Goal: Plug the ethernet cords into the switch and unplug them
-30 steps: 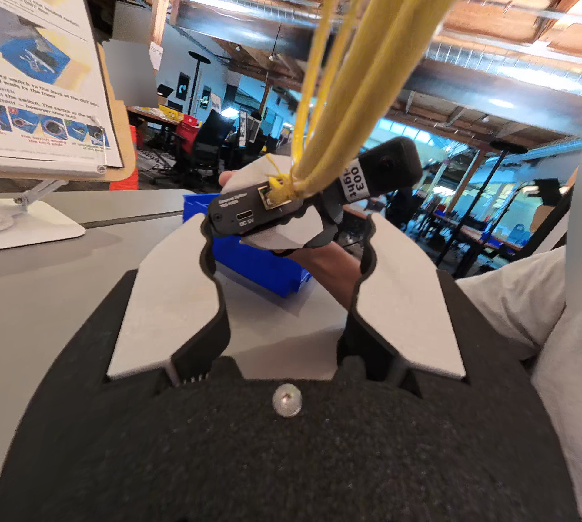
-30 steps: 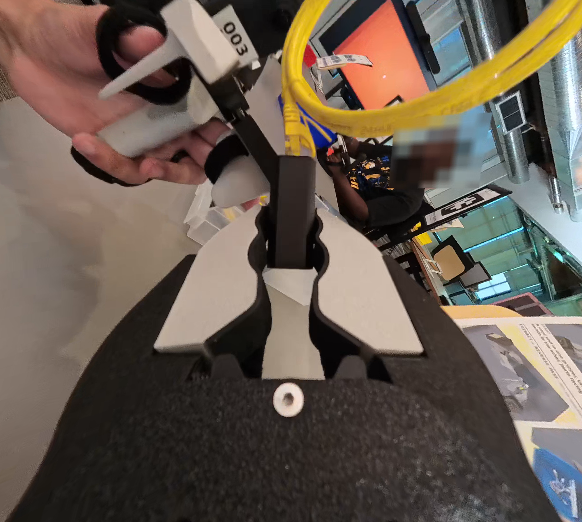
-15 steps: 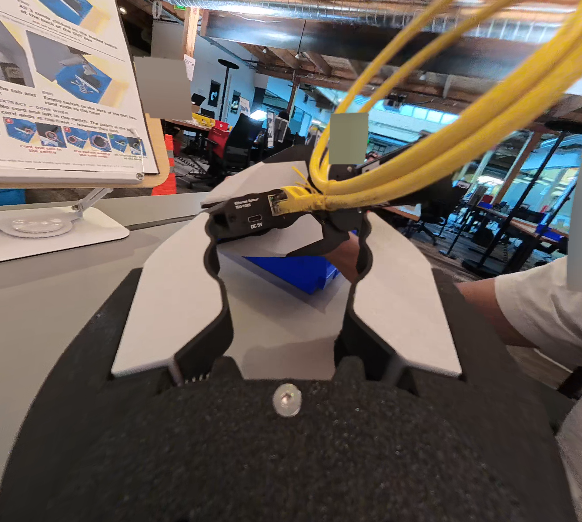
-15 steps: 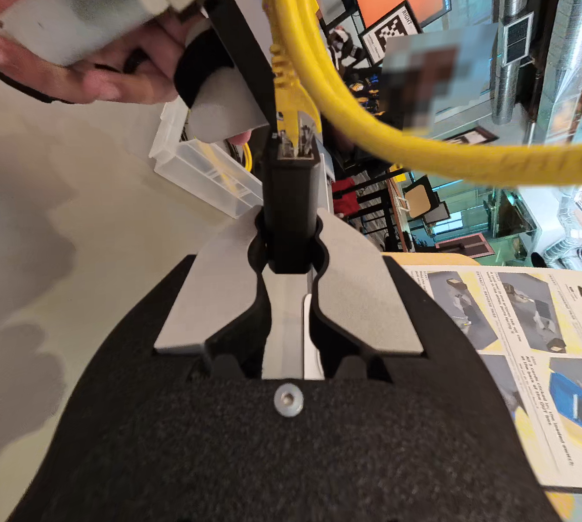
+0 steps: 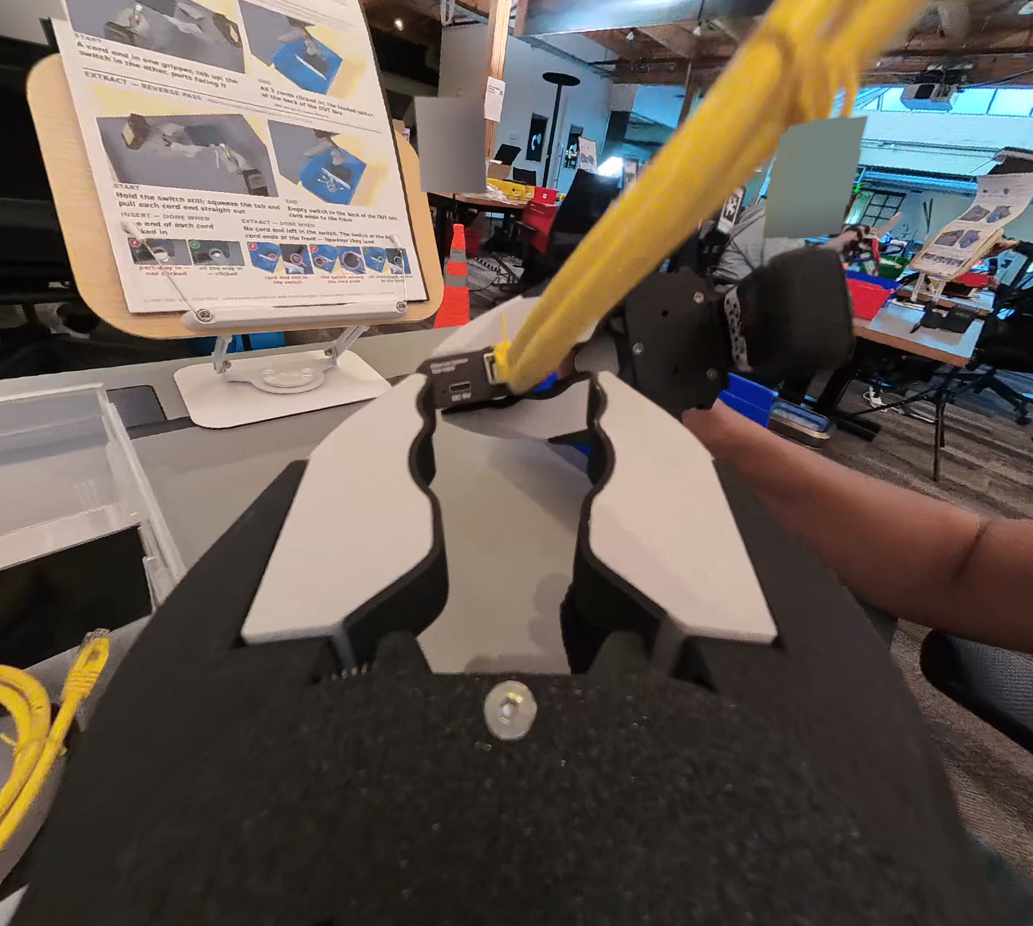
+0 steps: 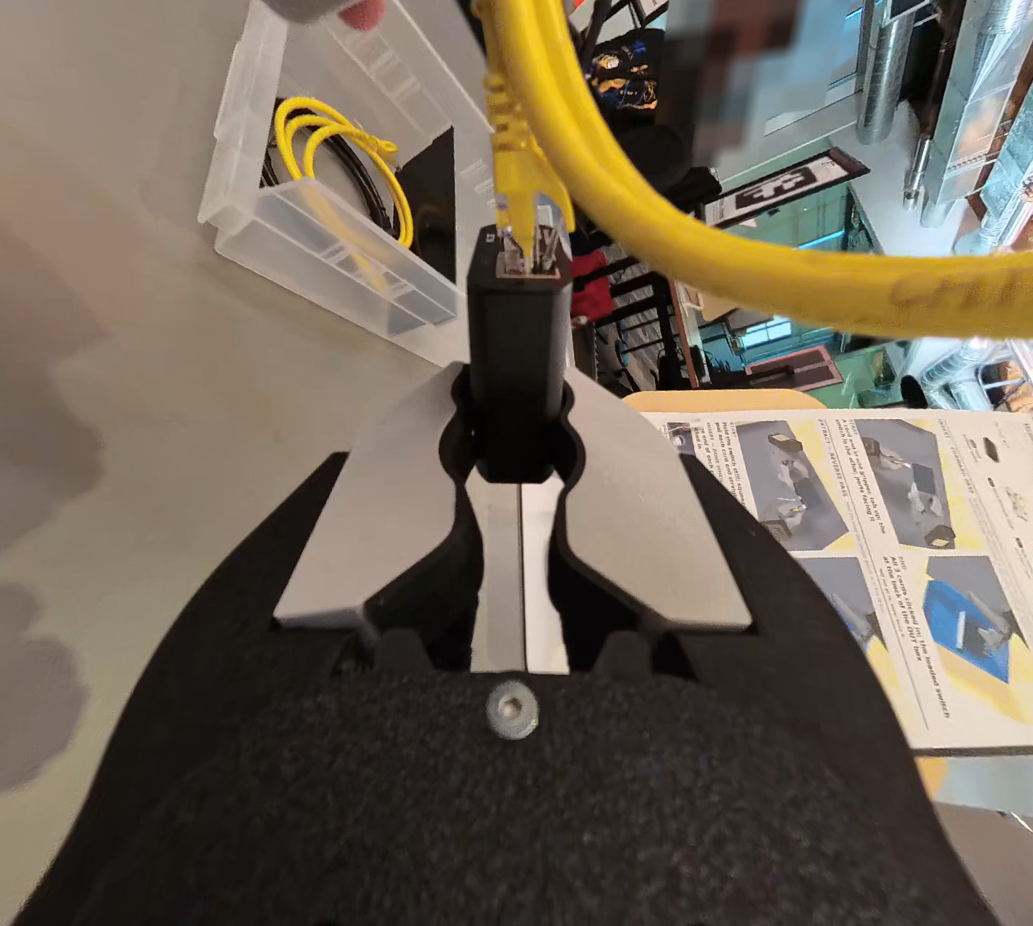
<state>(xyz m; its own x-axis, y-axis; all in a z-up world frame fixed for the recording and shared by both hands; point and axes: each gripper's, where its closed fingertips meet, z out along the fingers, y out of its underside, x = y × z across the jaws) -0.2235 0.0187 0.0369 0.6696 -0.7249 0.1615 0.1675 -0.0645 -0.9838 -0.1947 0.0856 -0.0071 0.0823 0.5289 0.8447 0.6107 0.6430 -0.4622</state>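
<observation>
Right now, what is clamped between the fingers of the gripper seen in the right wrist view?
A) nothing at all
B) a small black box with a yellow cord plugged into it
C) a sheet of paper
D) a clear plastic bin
B: the right gripper pinches the black switch, with a yellow cord seated in its top port.

Black switch (image 6: 517,340) upright in tongs, yellow ethernet cords (image 6: 559,127) plugged in top
</observation>
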